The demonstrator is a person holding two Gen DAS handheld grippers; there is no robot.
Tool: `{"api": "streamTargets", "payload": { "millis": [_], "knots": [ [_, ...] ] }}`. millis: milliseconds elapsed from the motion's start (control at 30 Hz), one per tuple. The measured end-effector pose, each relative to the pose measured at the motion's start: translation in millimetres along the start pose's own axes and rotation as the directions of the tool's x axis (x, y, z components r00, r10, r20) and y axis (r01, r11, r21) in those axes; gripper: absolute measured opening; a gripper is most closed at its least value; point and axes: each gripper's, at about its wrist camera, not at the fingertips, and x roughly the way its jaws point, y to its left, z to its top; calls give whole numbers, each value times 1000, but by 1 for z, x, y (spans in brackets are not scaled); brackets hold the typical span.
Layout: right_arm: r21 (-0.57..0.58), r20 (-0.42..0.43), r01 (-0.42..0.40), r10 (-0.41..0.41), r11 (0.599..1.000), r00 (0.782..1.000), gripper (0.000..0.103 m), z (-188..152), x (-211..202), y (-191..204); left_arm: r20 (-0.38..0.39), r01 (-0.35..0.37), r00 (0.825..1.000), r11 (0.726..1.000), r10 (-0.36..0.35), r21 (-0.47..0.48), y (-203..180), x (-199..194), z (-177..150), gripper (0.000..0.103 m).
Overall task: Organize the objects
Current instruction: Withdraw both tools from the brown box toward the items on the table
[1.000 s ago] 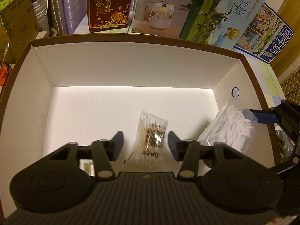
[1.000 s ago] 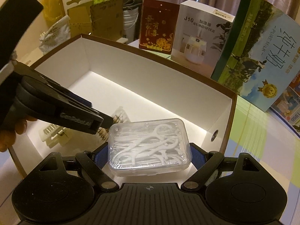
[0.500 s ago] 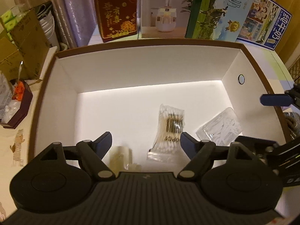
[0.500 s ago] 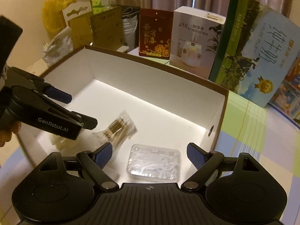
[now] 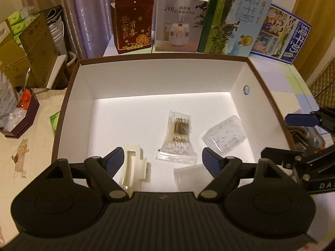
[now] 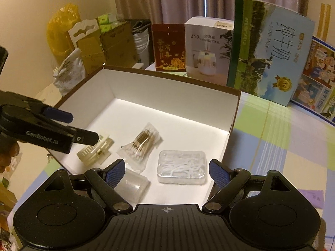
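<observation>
Left tool (image 5: pixel 161 159): wide, empty, lower frame.
Cream ribbed plastic clip (image 5: pixel 134 167): stiff, light; take its sides.
Clear bag of cotton swabs (image 5: pixel 178 136): centre; soft, slippery.
Clear plastic floss-pick case (image 6: pixel 181 166): rigid; long sides.
Right tool (image 6: pixel 166 171): wide, empty.

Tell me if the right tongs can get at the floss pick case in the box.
Probably yes. The right tongs are open and empty, the case lies flat just ahead in the open-topped box, and nothing covers it.

Looks like someone's lived-in home: pleated mauve curtains (image 6: pixel 184 2) behind, stacked brown cardboard cartons (image 6: pixel 117 41) in the corner, and a checked pastel tablecloth (image 6: pixel 272 138) on the table.
</observation>
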Motion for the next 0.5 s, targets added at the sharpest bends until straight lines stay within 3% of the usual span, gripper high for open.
{"api": "streamTargets", "payload": {
  "millis": [500],
  "knots": [
    [73,75,-17,12,997,997,85,-18,-49,6,78,16,997,999,-13,-38,-18,-57,-30,84]
  ]
}}
